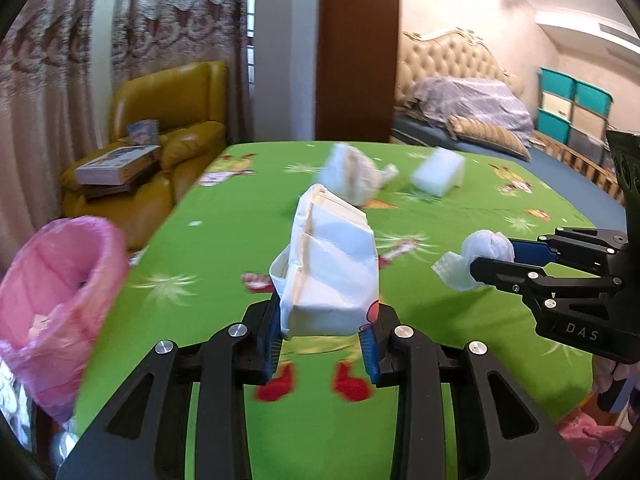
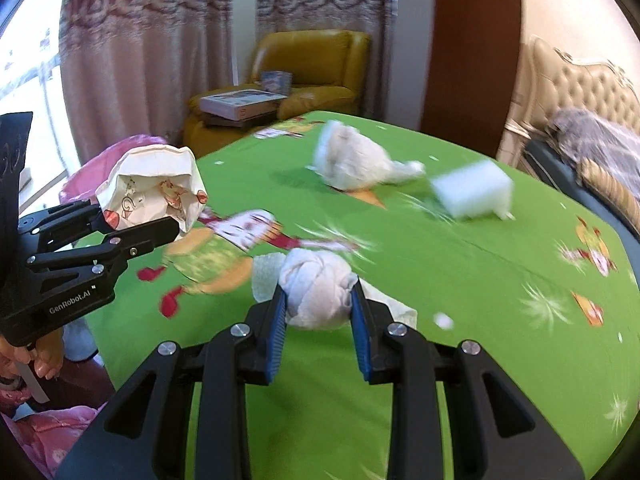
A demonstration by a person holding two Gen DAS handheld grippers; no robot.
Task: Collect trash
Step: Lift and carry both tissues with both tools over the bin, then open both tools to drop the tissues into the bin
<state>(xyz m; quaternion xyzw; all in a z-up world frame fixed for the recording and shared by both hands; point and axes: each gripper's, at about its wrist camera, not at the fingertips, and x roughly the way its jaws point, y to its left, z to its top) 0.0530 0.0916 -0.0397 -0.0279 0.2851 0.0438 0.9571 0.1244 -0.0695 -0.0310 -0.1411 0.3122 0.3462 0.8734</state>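
now the left gripper (image 1: pixel 322 334) clamps a paper bag (image 1: pixel 330 264); right gripper (image 2: pixel 320 312) clamps a knotted tissue wad (image 2: pixel 316 286).

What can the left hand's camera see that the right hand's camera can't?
Only the left wrist view shows the teal storage bins and the open top of the pink trash bag. Only the right wrist view shows the cartoon print inside the paper bag held by the left gripper. Both show the green table, the knotted tissue in the right gripper, and the yellow armchair.
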